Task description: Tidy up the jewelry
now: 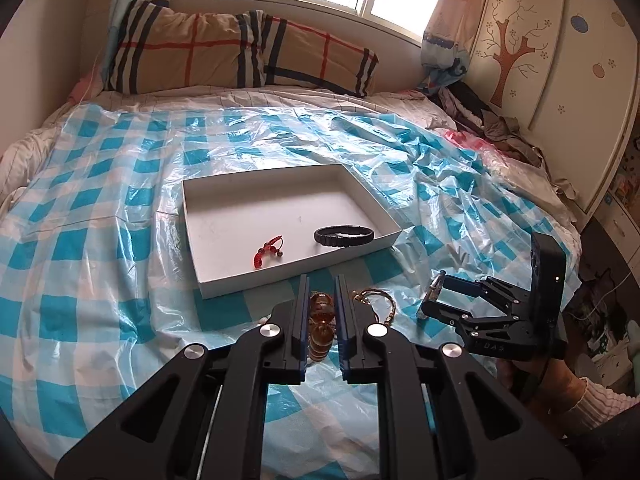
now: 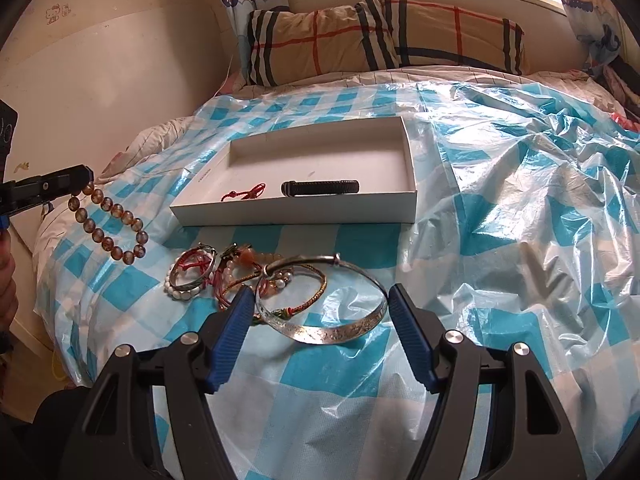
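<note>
Left claw [image 1: 322, 312] pinches the amber bead bracelet [image 2: 108, 224], which hangs in the air left of the white box [image 2: 296, 212]. Right claw [image 2: 320, 312] is spread wide around the silver bangle [image 2: 324, 312] lying on the bed beside the jewelry pile [image 2: 224, 272]. Only 1 or 2 beads look gripped, so the strand could slip out on the way to the box, and closing on the bangle might snag the thin cord bracelet [image 2: 304, 292] crossing it

Amber bead bracelet [image 1: 320, 330]: mostly hidden between left jaws. Left gripper [image 2: 86, 184] cut by frame edge. Jewelry pile [image 2: 224, 276] tangled, pieces overlap. Box [image 2: 292, 212] near wall hides part of black bracelet [image 2: 320, 188].
</note>
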Demonstrator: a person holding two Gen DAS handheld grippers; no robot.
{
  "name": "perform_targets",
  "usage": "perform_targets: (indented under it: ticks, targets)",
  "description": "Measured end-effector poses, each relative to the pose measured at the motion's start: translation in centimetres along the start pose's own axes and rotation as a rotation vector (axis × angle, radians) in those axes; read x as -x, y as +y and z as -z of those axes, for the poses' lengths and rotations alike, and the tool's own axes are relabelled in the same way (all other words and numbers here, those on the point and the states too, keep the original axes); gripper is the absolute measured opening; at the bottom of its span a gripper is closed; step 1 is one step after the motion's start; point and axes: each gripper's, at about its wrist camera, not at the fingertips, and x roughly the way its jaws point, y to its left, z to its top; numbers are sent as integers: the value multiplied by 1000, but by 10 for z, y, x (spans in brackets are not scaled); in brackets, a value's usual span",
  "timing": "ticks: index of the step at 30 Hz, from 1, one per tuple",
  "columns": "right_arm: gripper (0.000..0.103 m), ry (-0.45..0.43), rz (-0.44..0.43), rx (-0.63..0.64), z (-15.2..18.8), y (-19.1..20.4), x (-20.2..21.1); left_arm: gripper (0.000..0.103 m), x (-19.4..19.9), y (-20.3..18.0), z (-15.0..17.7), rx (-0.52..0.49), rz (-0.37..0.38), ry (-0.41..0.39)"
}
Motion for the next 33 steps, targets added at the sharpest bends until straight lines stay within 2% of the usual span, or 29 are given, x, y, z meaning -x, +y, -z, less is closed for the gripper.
perform_targets:
  ticks: [6,7,13,15,18,23,25,28,29,33]
  targets:
    - [66,-31,0,7,-13,0,4,11,-7,-8,-9,-14,10,-10]
    - [60,-34,-3,7,-16,0,4,11,-8,-9,-10,-14,12,-12]
    - [59,-45,-8,18,-25,2,-1,11,-15,-9,-14,-12,14,-15]
    - [59,-21,-6,16,-23,1,-6,11,-15,-9,-15,-13,14,-14]
    - [69,26,9,13,-17,-3,-17,11,-18,-8,-14,-10,14,-8]
    - [70,98,20,35,-17,-4,-48,11,-27,-4,-12,-1,14,2]
    - [75,148,18,63,-17,0,-64,11,-27,-4,-11,-2,14,1]
    - [75,194,27,92,-15,3,-81,11,-30,-3,-8,-3,16,2]
    - [67,194,24,88,-15,2,-83,11,-31,-3,-8,-3,17,3]
    - [66,163,12,73,-16,-1,-74,11,-32,-3,-6,-3,19,2]
